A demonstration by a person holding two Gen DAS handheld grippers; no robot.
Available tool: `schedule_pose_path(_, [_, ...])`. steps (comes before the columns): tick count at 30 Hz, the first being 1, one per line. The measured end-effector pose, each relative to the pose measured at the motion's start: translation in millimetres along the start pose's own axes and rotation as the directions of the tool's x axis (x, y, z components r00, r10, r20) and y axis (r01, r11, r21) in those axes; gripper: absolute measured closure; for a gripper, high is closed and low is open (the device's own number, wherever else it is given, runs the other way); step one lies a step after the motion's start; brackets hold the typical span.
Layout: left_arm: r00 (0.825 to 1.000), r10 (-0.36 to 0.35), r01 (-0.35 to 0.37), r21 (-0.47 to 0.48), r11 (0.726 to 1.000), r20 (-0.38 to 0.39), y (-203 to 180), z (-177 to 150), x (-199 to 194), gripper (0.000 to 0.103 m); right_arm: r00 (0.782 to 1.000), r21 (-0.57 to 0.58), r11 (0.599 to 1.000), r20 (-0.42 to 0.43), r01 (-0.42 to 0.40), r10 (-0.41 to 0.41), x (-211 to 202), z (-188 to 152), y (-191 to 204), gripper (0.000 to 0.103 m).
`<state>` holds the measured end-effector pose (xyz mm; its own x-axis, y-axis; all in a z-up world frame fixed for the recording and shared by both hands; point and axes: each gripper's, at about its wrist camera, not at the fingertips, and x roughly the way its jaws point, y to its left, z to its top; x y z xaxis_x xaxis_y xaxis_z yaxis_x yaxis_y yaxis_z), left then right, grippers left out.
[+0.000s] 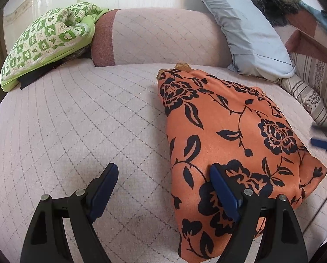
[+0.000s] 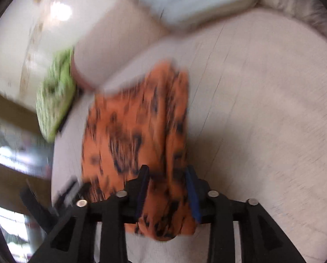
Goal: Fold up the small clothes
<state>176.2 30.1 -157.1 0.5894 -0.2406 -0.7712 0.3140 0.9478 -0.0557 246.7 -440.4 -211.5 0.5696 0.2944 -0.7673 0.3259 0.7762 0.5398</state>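
Observation:
An orange garment with a black flower print [image 1: 233,135] lies folded on the pale quilted bed [image 1: 75,120]. My left gripper [image 1: 163,171] is open just above the bed at the garment's near left edge; its right finger [image 1: 222,188] is over the cloth and its left finger [image 1: 104,186] over bare quilt. In the blurred right wrist view, my right gripper [image 2: 166,175] has a bunched part of the same garment [image 2: 137,120] between its fingers. The right gripper's blue tip [image 1: 321,142] shows at the garment's far right edge.
A green patterned blanket [image 1: 47,41] lies at the back left. A pink bolster [image 1: 159,37] and a grey pillow [image 1: 249,26] stand at the back. A striped cushion [image 1: 310,92] lies at the right edge.

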Motion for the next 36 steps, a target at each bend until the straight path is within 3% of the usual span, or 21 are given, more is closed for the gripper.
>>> schedule_pose_path(1, [1.0, 0.003, -0.003, 0.002, 1.0, 0.003, -1.0, 0.1, 0.0, 0.017, 0.997, 0.045, 0.999, 0.072, -0.005, 0.002, -12.6, 7.0, -7.0, 0.035])
schedule_pose_path(3, [1.0, 0.002, -0.002, 0.007, 1.0, 0.008, -3.2, 1.1, 0.8, 0.017, 0.978, 0.097, 0.994, 0.209, -0.045, 0.024, -28.0, 15.7, -12.4, 0.035])
schedule_pose_path(5, [1.0, 0.0, 0.0, 0.012, 1.0, 0.006, -4.0, 2.2, 3.1, 0.017, 0.968, 0.021, 0.995, 0.237, -0.096, 0.089, -24.3, 30.8, 3.4, 0.038])
schedule_pose_path(9, [1.0, -0.011, 0.011, 0.011, 1.0, -0.007, -4.1, 3.2, 8.1, 0.017, 0.987, -0.141, 0.989, 0.149, -0.043, 0.064, 10.3, 39.6, 46.8, 0.066])
schedule_pose_path(12, [1.0, -0.012, 0.012, 0.024, 1.0, -0.019, -4.1, 3.3, 11.7, 0.016, 0.996, -0.185, 0.982, 0.077, -0.029, 0.044, 39.5, 39.8, 70.9, 0.066])
schedule_pose_path(14, [0.999, -0.012, 0.013, 0.03, 0.999, -0.032, -4.0, 2.8, 16.0, 0.01, 0.998, -0.189, 0.982, 0.057, -0.02, 0.031, 55.5, 42.9, 81.4, 0.066])
schedule_pose_path(18, [0.997, -0.045, 0.046, 0.004, 0.999, -0.068, -1.1, 0.3, 25.5, 0.004, 0.994, -0.107, 0.988, 0.005, 0.111, -0.111, 102.6, 58.2, 62.7, 0.064])
schedule_pose_path(19, [0.995, -0.059, 0.059, -0.008, 0.998, -0.081, -0.3, -0.9, 28.6, 0.003, 0.994, -0.074, 0.992, -0.032, 0.104, -0.107, 118.5, 60.1, 49.6, 0.064])
schedule_pose_path(21, [0.995, -0.063, 0.061, -0.026, 0.998, -0.082, 1.5, -2.6, 31.3, 0.0, 0.998, -0.056, 0.996, -0.005, 0.068, -0.069, 116.2, 61.8, 43.8, 0.064])
schedule_pose_path(23, [0.993, -0.07, 0.067, -0.033, 0.997, -0.1, 1.4, -2.2, 33.9, 0.0, 0.996, -0.079, 0.993, -0.003, 0.089, -0.089, 107.1, 62.3, 52.6, 0.065])
schedule_pose_path(28, [0.983, -0.11, 0.097, -0.09, 0.991, -0.149, 7.3, -1.6, 39.1, 0.0, 0.999, -0.119, 0.993, 0.015, -0.028, 0.03, 94.4, 57.8, 73.8, 0.064])
schedule_pose_path(32, [0.981, -0.135, 0.119, -0.113, 0.986, -0.14, 11.4, -6.6, 39.7, 0.0, 0.981, -0.221, 0.956, -0.067, -0.194, 0.184, 96.0, 49.8, 113.8, 0.064])
schedule_pose_path(34, [0.982, -0.132, 0.117, -0.11, 0.987, -0.134, 9.9, -7.7, 39.1, 0.0, 0.967, -0.23, 0.943, -0.138, -0.24, 0.212, 113.6, 49.4, 130.6, 0.064])
schedule_pose_path(36, [0.981, -0.137, 0.124, -0.105, 0.987, -0.135, 10.2, -7.6, 39.4, 0.0, 0.963, -0.241, 0.943, -0.197, -0.23, 0.184, 137.1, 50.5, 145.8, 0.064])
